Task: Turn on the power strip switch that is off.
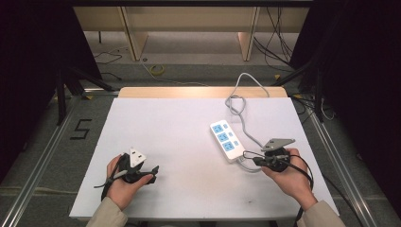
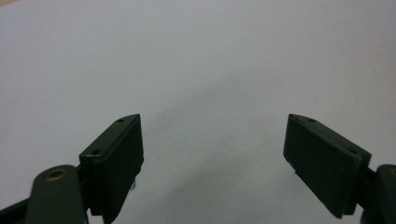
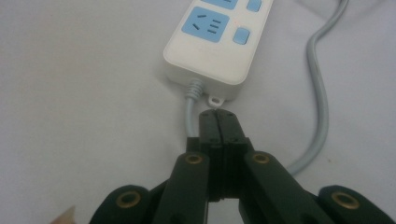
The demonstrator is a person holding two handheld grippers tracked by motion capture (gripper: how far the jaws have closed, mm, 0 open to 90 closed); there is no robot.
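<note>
A white power strip [image 1: 226, 139] with blue sockets lies on the right half of the white table [image 1: 165, 123]. Its grey cable [image 1: 241, 101] loops off the strip's near end and runs back to the far edge. My right gripper [image 1: 255, 161] sits just in front of that near end. In the right gripper view its jaws [image 3: 218, 114] are pressed together, tips almost at the small tab of the strip [image 3: 219, 42], and the cable [image 3: 320, 93] curves past on both sides; nothing shows between the pads. My left gripper [image 1: 150, 174] rests at the table's front left, jaws wide apart [image 2: 212, 140] over bare tabletop.
Dark stands and curtains flank the table. A "5" mark [image 1: 81, 128] is on the floor at left, loose cables lie on the floor beyond the far edge, and wooden furniture [image 1: 189, 23] stands at the back.
</note>
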